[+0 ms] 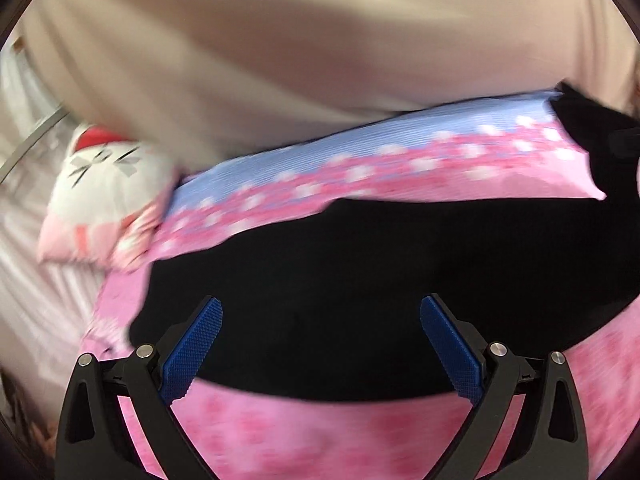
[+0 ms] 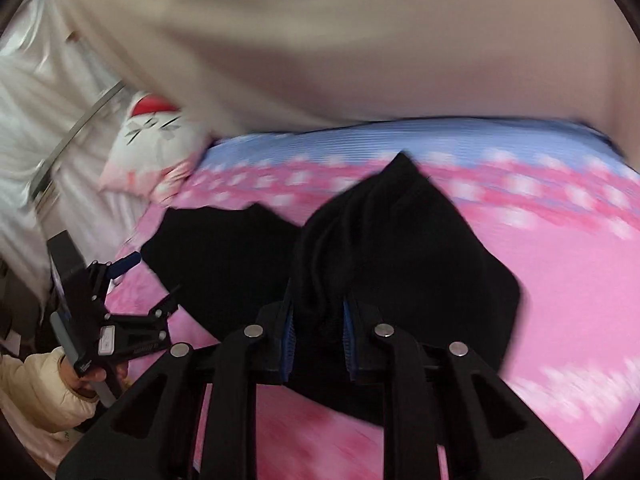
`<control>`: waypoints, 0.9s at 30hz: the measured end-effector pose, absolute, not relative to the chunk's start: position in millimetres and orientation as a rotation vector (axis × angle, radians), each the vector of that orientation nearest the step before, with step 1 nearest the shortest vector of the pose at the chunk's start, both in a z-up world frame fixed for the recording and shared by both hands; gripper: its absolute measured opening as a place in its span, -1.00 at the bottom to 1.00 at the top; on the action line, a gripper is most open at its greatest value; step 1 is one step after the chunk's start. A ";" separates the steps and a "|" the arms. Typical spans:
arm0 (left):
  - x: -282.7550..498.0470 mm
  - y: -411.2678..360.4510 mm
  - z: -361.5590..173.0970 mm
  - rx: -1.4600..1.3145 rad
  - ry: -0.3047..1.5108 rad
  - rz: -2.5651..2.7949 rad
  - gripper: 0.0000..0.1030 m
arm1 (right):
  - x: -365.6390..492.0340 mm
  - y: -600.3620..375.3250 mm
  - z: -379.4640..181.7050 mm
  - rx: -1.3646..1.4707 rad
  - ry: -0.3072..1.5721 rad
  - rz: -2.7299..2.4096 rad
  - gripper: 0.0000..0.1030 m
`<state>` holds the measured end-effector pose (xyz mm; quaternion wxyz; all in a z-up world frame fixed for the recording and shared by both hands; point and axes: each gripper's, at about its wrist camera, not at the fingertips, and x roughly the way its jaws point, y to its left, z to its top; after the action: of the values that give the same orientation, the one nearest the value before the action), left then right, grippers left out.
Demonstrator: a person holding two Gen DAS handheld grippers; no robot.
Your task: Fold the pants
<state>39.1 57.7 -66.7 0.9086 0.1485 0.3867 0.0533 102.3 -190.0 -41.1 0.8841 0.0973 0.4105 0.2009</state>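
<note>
Plainly, the black soft-fabric pants (image 2: 400,248) lie on a bed covered with a pink floral bedspread (image 2: 560,300) that turns to a pale blue band along its far edge. In the right wrist view one part of the cloth is bunched and lifted into a peaked fold, and it runs down into the right gripper (image 2: 318,332), whose blue-padded fingers (image 2: 287,332) stand narrow and pinch the gathered black fabric between them. The rest of the garment spreads flat to the left on the bedspread.

In the left wrist view the same pants (image 1: 340,288) stretch as a broad dark shape across the pink cover, and a far end of them reaches up at the right edge of the picture. The left gripper (image 1: 320,320) hovers over this cloth with its blue ribbed fingers (image 1: 192,352) spread wide and nothing between them; whether the tips touch the fabric I cannot tell.

From the right wrist view that left gripper (image 2: 154,282) shows at the left edge of the bed, held by a hand (image 2: 86,384) in a cream puffy sleeve (image 2: 36,392).

Beyond the bedspread, at its far left corner, sits a white cushion with a cat face and a red bow (image 1: 104,184). A beige wall (image 1: 320,40), blurred, fills the top of both views, and white draped fabric (image 2: 40,120) hangs at the left.
</note>
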 end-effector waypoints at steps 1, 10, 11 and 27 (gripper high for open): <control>37.1 77.5 -66.3 0.299 0.804 0.132 0.90 | 122.5 -156.0 -50.8 0.197 0.869 0.453 -0.63; 19.3 242.9 -80.3 0.293 0.831 0.315 0.90 | 184.8 3.4 -162.5 0.086 1.059 0.506 -0.62; 18.3 254.9 -81.1 0.284 0.835 0.323 0.90 | 183.5 3.9 -165.6 0.088 1.043 0.501 -0.62; 47.9 320.7 -93.0 0.140 0.855 0.274 0.90 | 133.0 73.1 -95.4 -0.298 0.902 0.226 0.61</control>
<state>47.9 320.7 -93.0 0.8985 0.0675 0.4132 0.1324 133.0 73.1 -95.4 0.8832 -0.1432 0.4332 0.1085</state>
